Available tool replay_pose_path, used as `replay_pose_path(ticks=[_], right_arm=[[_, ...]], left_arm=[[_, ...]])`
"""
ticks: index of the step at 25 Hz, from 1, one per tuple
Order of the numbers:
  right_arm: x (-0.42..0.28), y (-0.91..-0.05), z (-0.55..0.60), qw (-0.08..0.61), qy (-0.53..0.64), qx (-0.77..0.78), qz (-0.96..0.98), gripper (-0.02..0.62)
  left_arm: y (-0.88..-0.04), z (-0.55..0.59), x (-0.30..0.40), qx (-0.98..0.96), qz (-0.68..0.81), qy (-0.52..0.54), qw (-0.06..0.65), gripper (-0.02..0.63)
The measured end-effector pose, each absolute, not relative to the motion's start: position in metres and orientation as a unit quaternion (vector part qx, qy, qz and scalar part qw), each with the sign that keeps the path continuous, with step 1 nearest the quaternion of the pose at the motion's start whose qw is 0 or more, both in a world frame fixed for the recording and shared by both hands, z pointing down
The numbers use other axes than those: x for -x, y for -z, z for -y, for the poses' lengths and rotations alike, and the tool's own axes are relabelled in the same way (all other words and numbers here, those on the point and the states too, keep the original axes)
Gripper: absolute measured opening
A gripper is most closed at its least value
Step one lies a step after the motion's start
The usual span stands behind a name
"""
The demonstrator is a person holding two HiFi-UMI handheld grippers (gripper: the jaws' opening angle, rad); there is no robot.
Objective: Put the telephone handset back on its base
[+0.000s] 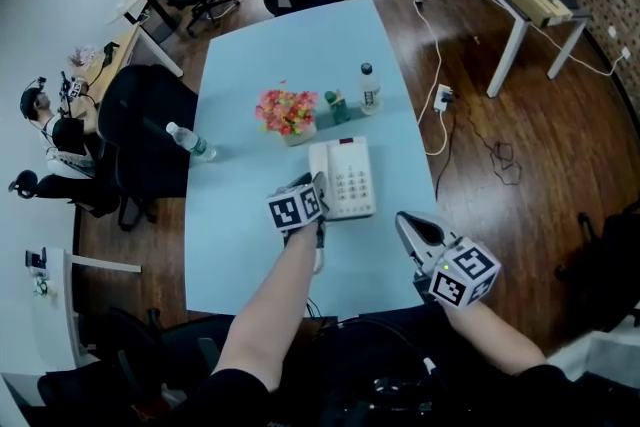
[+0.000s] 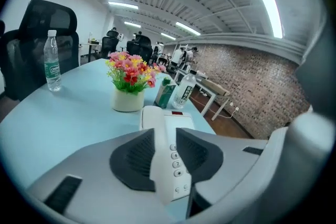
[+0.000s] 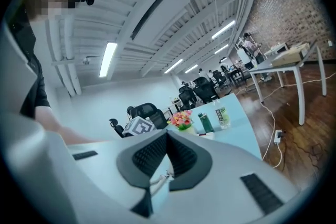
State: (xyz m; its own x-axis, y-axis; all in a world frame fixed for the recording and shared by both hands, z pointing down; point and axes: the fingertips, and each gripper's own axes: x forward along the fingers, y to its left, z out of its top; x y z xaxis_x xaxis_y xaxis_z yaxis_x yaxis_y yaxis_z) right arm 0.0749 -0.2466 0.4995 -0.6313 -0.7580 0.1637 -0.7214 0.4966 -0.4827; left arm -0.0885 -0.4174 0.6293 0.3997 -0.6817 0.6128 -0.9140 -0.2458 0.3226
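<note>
The telephone base [image 1: 350, 180] sits in the middle of the light blue desk [image 1: 250, 245], long side running straight away from the person, keypad on its right half. The handset [image 2: 159, 162] lies along the base's left side, its long axis parallel to the base, with the far rounded end up by the top corner. From where I stand I cannot tell whether it is fully seated in the cradle or just over it.

The left gripper [image 2: 165, 139] is right on it, coming in from the near end and pointing along the handset. Its two dark pads straddle the handset's width and appear pressed against its sides, so it is grasping the handset.

The right gripper [image 1: 408, 223] hangs off to the right near the desk's front edge, clenched on nothing and farther from the phone. Any seating move looks like the left hand's.
</note>
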Motion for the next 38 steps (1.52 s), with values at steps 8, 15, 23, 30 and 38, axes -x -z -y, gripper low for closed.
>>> replay_pose_path(ticks=[8,15,23,30,38], right_arm=[[-0.036,-0.491,0.234,0.049,0.257,0.424,-0.867,0.015],[-0.006,-0.485,0.211,0.044,0.258,0.424,-0.867,0.014],[0.027,-0.504,0.149,0.001,0.262,0.43,-0.864,0.014],[0.042,-0.507,0.115,-0.003,0.254,0.456,-0.853,0.014],[0.047,-0.503,0.101,-0.028,0.236,0.458,-0.857,0.012]], left_arm=[[-0.568,0.365,0.093,-0.838,0.424,-0.049,0.341,0.006],[-0.481,0.283,0.111,-0.891,0.346,0.032,0.292,0.006],[-0.486,0.183,0.134,-0.902,0.302,0.03,0.307,0.006],[-0.506,0.141,0.14,-0.894,0.29,0.032,0.341,0.006],[-0.503,0.135,0.136,-0.896,0.279,0.032,0.343,0.006]])
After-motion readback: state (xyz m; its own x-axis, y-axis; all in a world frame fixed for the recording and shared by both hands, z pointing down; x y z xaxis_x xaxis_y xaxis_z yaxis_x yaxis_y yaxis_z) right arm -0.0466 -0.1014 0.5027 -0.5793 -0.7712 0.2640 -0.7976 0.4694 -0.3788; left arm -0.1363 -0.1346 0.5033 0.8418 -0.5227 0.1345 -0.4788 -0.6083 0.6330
